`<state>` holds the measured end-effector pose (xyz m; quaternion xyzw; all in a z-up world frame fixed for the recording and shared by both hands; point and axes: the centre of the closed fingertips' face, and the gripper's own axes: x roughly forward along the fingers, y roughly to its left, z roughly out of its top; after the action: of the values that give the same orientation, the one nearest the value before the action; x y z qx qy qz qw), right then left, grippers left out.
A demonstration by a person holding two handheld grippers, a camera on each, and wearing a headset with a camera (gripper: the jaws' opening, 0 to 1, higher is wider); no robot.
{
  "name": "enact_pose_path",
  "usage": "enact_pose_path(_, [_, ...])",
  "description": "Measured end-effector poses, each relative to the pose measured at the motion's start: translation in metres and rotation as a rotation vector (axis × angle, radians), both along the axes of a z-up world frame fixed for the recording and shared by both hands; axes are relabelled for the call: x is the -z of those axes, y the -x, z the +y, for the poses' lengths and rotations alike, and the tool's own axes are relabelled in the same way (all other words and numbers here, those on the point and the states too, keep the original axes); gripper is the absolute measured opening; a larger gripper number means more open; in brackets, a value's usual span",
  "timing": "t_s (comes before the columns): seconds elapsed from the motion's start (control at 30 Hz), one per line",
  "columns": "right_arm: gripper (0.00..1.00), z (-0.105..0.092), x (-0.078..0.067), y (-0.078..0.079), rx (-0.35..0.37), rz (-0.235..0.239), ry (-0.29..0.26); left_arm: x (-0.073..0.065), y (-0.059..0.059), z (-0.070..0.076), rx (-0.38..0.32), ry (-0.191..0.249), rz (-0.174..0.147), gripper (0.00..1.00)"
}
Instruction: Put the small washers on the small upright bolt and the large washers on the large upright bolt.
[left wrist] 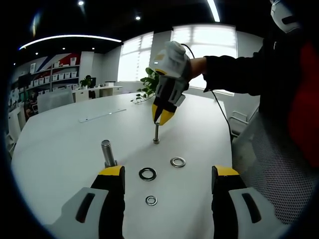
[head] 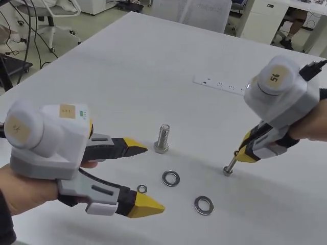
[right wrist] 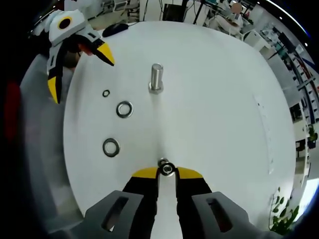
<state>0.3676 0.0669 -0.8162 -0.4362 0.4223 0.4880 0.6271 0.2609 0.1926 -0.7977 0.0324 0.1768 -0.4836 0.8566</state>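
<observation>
Two bolts (head: 161, 139), two large washers (head: 170, 178), two small washers (head: 142, 189).

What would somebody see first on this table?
The yellow-tipped right claw, closed on top of the small bolt at the right. Then the left claw, wide open at the lower left, with the large bolt and three loose washers between them.
</observation>
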Motion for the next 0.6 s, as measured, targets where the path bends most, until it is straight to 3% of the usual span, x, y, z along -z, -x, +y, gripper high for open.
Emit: enact_pose_path(0.6, [0.14,0.001,0.014,-0.002,0.007,0.026,0.003,0.002,-0.001,0.001,-0.002,-0.003,0.006,0.70])
